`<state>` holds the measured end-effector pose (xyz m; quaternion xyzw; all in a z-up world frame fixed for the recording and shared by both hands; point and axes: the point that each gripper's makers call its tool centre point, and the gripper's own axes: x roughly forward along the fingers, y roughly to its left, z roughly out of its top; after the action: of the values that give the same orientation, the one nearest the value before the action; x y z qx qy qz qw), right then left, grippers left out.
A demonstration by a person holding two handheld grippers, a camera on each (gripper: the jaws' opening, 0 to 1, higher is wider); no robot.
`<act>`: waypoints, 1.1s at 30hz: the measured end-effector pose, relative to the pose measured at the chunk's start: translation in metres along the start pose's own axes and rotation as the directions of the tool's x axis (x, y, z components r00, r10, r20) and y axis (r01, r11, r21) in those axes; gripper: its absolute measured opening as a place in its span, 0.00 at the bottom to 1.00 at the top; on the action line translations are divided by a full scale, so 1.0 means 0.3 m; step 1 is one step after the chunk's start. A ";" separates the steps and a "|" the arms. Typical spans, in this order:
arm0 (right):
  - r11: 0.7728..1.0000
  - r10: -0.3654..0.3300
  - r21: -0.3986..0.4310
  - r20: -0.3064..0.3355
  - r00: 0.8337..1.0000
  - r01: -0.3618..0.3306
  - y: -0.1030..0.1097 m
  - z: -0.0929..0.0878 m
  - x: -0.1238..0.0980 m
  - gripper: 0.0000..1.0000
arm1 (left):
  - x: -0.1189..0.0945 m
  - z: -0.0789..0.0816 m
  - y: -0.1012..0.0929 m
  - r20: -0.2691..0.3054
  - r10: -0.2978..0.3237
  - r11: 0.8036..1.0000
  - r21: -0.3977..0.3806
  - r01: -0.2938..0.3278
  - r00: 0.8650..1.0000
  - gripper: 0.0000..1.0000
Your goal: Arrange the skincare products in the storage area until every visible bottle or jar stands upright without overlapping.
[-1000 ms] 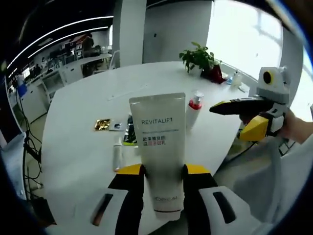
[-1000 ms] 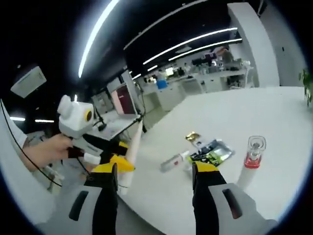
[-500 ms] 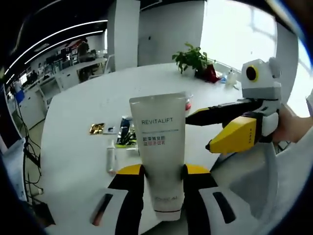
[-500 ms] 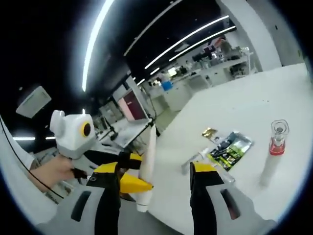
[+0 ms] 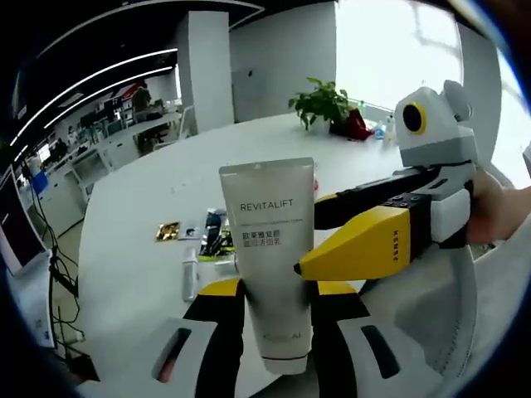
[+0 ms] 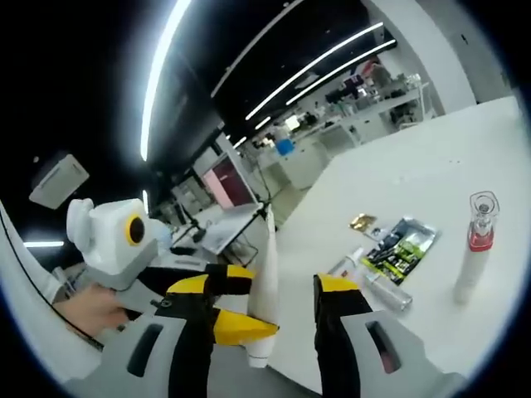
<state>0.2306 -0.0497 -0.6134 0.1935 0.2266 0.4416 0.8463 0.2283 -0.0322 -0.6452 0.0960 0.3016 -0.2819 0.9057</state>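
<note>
White tabletop and open office stretch away behind both grippers. Nearest in the left gripper view, the left gripper (image 5: 274, 290) is clamped on the Revitalift tube (image 5: 267, 249), holding it cap-down off the table. Just beside the tube, the right gripper (image 5: 365, 240) has moved in from well apart a second ago, so its yellow tip now overlaps the tube's edge. In the right gripper view, the right gripper's (image 6: 264, 290) jaws stand apart with the tube (image 6: 265, 282) edge-on between them, which looks like a handover or a two-handed regrip before the tube gets stood up. Whether the right jaw actually touches the tube I cannot tell.

Beyond the tube on the table lie a small clear bottle (image 6: 348, 267) on its side, dark sachets (image 6: 398, 247) and a gold packet (image 6: 362, 221); a red-collared pump bottle (image 6: 474, 249) stands upright farther off. The tube hides part of that cluster in the left gripper view, and the sachet labels are unreadable.
</note>
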 end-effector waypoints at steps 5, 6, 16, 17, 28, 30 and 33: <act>0.999 -0.007 0.033 -0.011 1.000 0.008 0.004 -0.029 0.010 0.42 | -0.004 0.006 -0.015 0.013 0.009 1.000 0.011 -0.009 1.000 0.33; 0.999 -0.010 0.036 -0.015 1.000 0.010 0.005 -0.033 0.014 0.41 | -0.005 0.008 -0.015 0.013 0.012 1.000 0.017 -0.012 1.000 0.33; 0.995 -0.008 0.101 -0.004 1.000 0.008 0.012 -0.043 0.046 0.25 | -0.016 0.025 -0.044 0.032 0.033 0.996 0.083 -0.035 0.999 0.33; 0.995 -0.012 0.100 -0.003 1.000 0.012 0.009 -0.042 0.045 0.25 | -0.018 0.024 -0.037 0.031 0.045 0.995 0.088 -0.048 0.998 0.33; 1.000 -0.025 0.002 0.016 1.000 0.025 0.029 -0.040 0.034 0.15 | -0.036 0.022 -0.046 0.036 0.046 0.995 0.089 -0.049 0.998 0.33; 0.999 -0.025 0.026 -0.002 1.000 0.025 0.027 -0.046 0.033 0.14 | -0.034 0.013 -0.049 0.036 0.036 0.997 0.073 -0.039 0.999 0.34; 0.999 -0.012 0.041 0.006 1.000 0.011 0.029 -0.048 0.023 0.13 | -0.035 0.012 -0.050 0.054 0.025 0.997 0.075 -0.029 0.998 0.34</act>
<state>0.2204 -0.0374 -0.6220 0.2108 0.2338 0.4313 0.8455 0.2146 -0.0411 -0.6362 0.1269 0.2654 -0.2832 0.9129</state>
